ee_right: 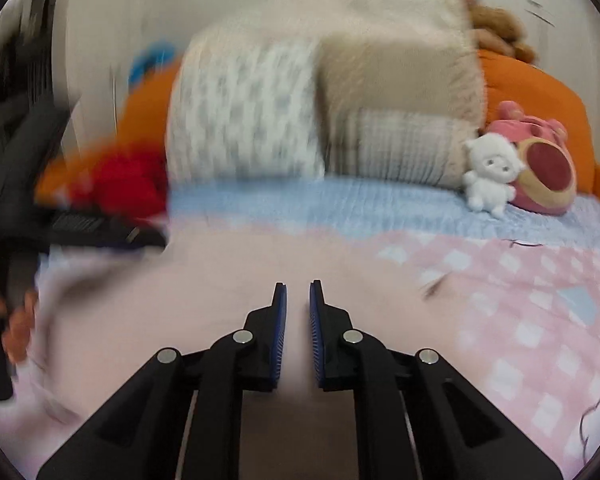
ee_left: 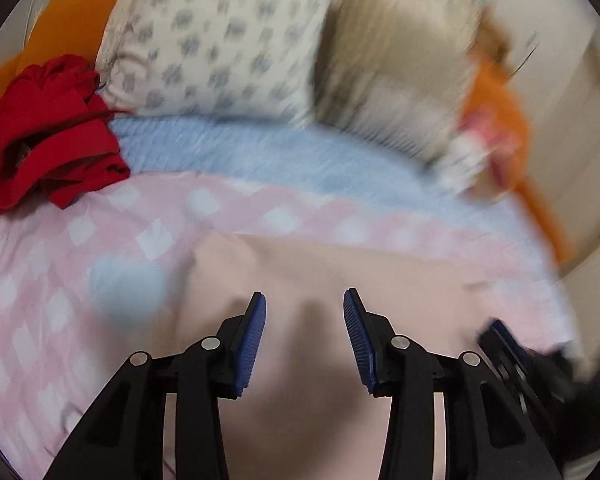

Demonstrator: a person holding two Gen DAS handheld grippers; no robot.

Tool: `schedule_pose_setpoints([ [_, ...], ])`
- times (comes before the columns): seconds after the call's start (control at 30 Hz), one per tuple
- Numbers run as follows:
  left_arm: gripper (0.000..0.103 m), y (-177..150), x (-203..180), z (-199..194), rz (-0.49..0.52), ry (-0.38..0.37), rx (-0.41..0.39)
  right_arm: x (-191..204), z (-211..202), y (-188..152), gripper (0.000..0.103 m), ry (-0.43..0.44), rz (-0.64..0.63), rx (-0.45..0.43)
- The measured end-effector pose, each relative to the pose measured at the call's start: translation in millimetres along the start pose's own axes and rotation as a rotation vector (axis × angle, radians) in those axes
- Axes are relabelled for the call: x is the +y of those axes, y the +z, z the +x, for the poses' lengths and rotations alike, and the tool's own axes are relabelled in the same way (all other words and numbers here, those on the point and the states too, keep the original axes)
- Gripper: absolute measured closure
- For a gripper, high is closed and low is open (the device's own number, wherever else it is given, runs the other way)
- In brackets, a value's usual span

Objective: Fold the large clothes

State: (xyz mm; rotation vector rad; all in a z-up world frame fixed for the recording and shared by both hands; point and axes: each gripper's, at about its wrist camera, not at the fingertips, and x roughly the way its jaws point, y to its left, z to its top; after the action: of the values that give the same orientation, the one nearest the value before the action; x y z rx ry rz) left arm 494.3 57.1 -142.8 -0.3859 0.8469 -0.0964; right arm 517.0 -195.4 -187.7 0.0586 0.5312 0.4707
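Left gripper (ee_left: pixel 304 334) hangs released, nothing between its pads, over the pale pink garment (ee_left: pixel 320 272) spread flat on the bed (ee_left: pixel 260 152) for folding, while the right gripper (ee_right: pixel 298 330) at 3 o'clock is nearly clenched with only a slit, seemingly empty.

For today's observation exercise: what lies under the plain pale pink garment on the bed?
Around the pale pink garment a pink checked quilt shows, running beneath its edges. Whatever lies directly under the garment's middle is covered and cannot be seen.
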Motion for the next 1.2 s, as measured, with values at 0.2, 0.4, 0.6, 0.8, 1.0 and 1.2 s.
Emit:
schedule_pose_setpoints([
  [0.2,0.045,-61,-9,-65,0.08,0.064,-0.196,-12,-35,26,0.091,0.051,0.079,-0.023],
  [0.4,0.049,-105,25,-16,0.0,0.024,-0.108,3,8,-12,0.099,-0.115,-0.097,0.148],
  [0.6,0.048,-98,19,-7,0.034,0.017,-0.071,-1,28,-47,0.099,-0.223,-0.202,0.111],
  [0.8,0.032,-61,31,-89,-0.002,-0.052,-0.212,-50,-31,2,0.094,-0.109,-0.008,-0.04],
  [1.0,0.033,3,20,-28,0.08,-0.001,-0.084,-67,-1,61,0.094,0.082,0.156,0.09],
  [1.2,0.034,3,49,59,0.017,0.065,0.154,-58,84,29,0.094,-0.017,0.108,0.366],
])
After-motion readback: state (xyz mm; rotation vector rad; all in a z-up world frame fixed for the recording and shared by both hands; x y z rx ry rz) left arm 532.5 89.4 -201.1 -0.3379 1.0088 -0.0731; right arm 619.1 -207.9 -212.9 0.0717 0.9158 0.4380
